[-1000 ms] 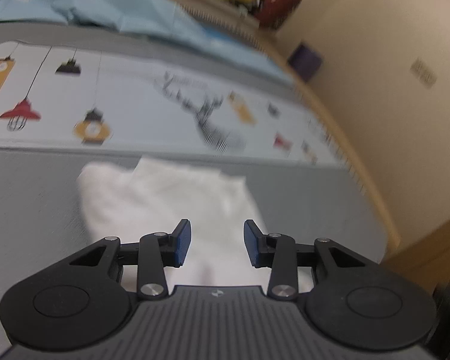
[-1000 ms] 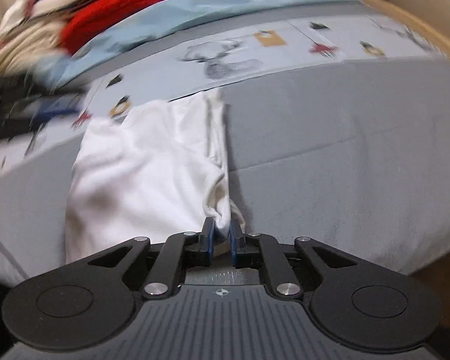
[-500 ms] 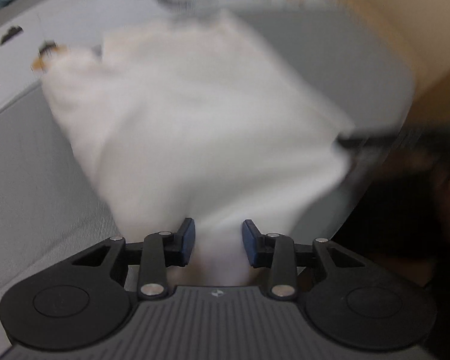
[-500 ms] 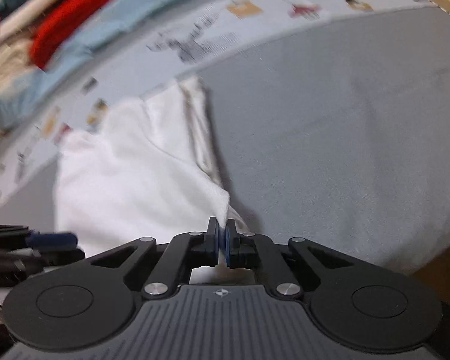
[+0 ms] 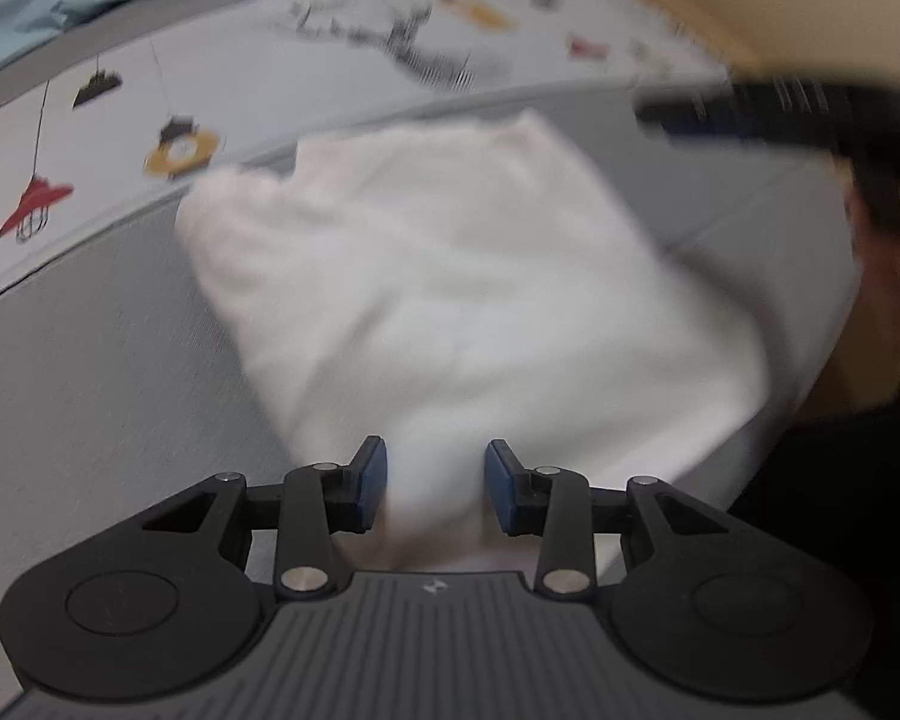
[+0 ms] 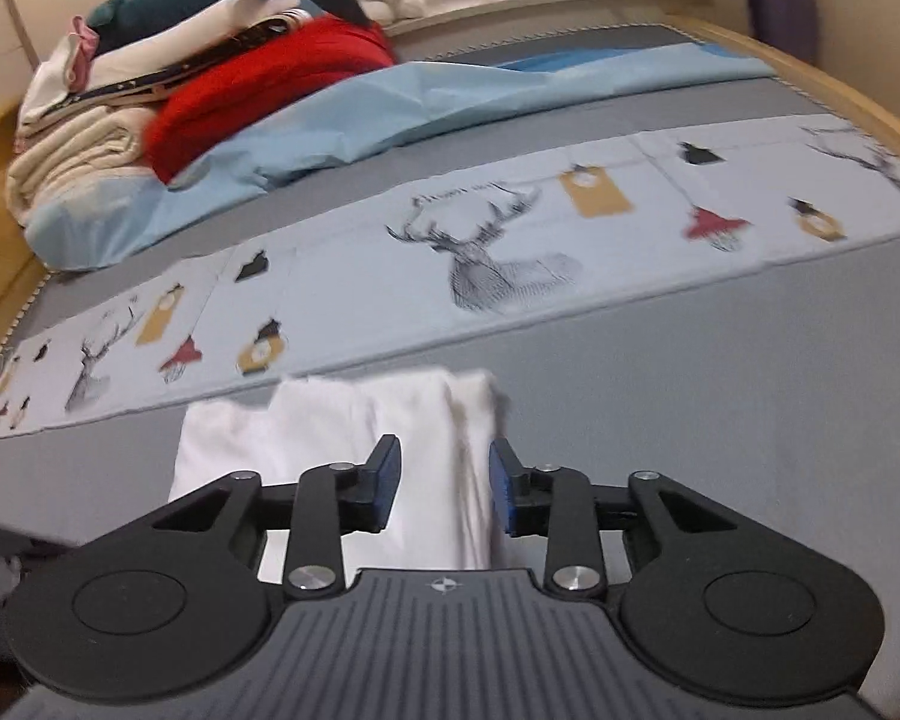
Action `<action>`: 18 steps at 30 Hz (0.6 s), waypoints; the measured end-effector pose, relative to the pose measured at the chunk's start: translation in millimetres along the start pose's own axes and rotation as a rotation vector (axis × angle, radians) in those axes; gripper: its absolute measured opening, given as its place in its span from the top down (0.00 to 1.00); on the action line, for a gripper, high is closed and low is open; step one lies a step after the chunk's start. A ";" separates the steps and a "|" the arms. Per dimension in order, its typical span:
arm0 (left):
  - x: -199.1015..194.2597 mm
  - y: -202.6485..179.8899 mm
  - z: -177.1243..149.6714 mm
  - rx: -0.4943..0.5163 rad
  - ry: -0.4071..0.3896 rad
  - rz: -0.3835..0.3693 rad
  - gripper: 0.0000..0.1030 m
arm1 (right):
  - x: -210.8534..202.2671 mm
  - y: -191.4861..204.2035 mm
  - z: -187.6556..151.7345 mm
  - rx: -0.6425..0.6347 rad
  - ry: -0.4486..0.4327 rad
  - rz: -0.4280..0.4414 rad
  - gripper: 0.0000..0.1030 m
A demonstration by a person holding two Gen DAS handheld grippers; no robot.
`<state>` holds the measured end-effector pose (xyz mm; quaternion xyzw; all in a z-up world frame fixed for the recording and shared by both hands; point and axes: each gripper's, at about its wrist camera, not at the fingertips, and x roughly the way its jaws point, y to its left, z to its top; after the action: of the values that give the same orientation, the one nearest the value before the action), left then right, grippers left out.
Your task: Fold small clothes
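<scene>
A small white garment (image 5: 462, 300) lies folded on the grey bed cover (image 5: 90, 372); it also shows in the right wrist view (image 6: 342, 432). My left gripper (image 5: 435, 486) is open over the garment's near edge, with cloth between its blue pads but not pinched. My right gripper (image 6: 444, 492) is open just above the garment's near right edge. The right gripper shows blurred at the upper right of the left wrist view (image 5: 780, 114).
A pale blue printed strip with deer and lamps (image 6: 510, 252) crosses the bed behind the garment. A light blue sheet (image 6: 390, 114), a red garment (image 6: 270, 84) and stacked clothes (image 6: 90, 120) lie at the back left. The wooden bed edge (image 6: 840, 90) runs along the right.
My right gripper has opened and let go of the garment's edge, then lifted to face the far side of the bed. My left gripper stays open and has swung over the garment.
</scene>
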<state>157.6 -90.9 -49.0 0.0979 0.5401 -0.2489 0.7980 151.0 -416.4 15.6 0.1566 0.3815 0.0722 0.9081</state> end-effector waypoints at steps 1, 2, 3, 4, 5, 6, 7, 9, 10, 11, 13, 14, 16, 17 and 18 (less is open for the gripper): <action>0.4 -2.8 1.9 0.021 0.002 0.012 0.60 | 12.9 -3.2 3.3 0.008 0.000 0.007 0.66; -2.2 -6.7 1.1 0.034 -0.005 0.012 0.60 | 23.9 -6.9 4.5 0.024 0.003 0.012 0.66; -2.7 -6.0 1.6 0.034 -0.009 0.003 0.59 | 39.7 -11.7 5.4 0.057 0.022 0.011 0.66; -3.8 -5.3 0.0 0.031 -0.009 -0.001 0.59 | 52.5 -16.7 7.2 0.093 0.055 -0.001 0.64; -3.0 -2.4 0.7 0.024 -0.008 -0.008 0.59 | 62.9 -20.3 8.8 0.121 0.066 0.006 0.64; 0.4 0.4 2.1 0.013 -0.008 -0.016 0.59 | 74.4 -22.9 11.1 0.147 0.069 0.028 0.64; 1.2 2.7 2.4 0.001 -0.008 -0.022 0.59 | 84.5 -22.2 13.1 0.148 0.078 0.024 0.64; -0.1 7.8 2.1 -0.020 -0.009 -0.039 0.59 | 95.1 -18.6 12.2 0.138 0.095 0.009 0.64; -1.1 7.8 1.5 -0.023 -0.010 -0.044 0.59 | 98.5 -16.8 11.7 0.139 0.103 0.013 0.64; -1.7 8.6 1.3 -0.021 -0.011 -0.047 0.59 | 102.7 -14.2 12.0 0.142 0.111 0.025 0.68; -6.1 5.7 -0.6 -0.016 -0.018 -0.050 0.59 | 104.5 -11.0 13.1 0.132 0.108 0.057 0.96; -7.3 6.1 -0.5 -0.017 -0.024 -0.054 0.59 | 100.2 -9.2 14.7 0.120 0.087 0.051 0.97; -13.0 5.5 -0.1 -0.037 -0.046 -0.069 0.59 | 88.0 -15.1 18.2 0.166 0.006 0.038 0.97; -16.6 6.2 0.4 -0.054 -0.060 -0.084 0.59 | 86.5 -20.8 18.8 0.203 -0.004 0.016 0.97; -20.4 7.5 1.2 -0.073 -0.079 -0.102 0.59 | 88.0 -25.1 18.2 0.221 0.003 -0.005 0.97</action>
<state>156.3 -79.1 -30.8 0.0310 0.5214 -0.2731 0.8078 225.8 -422.1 -39.9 0.2546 0.3889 0.0275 0.8850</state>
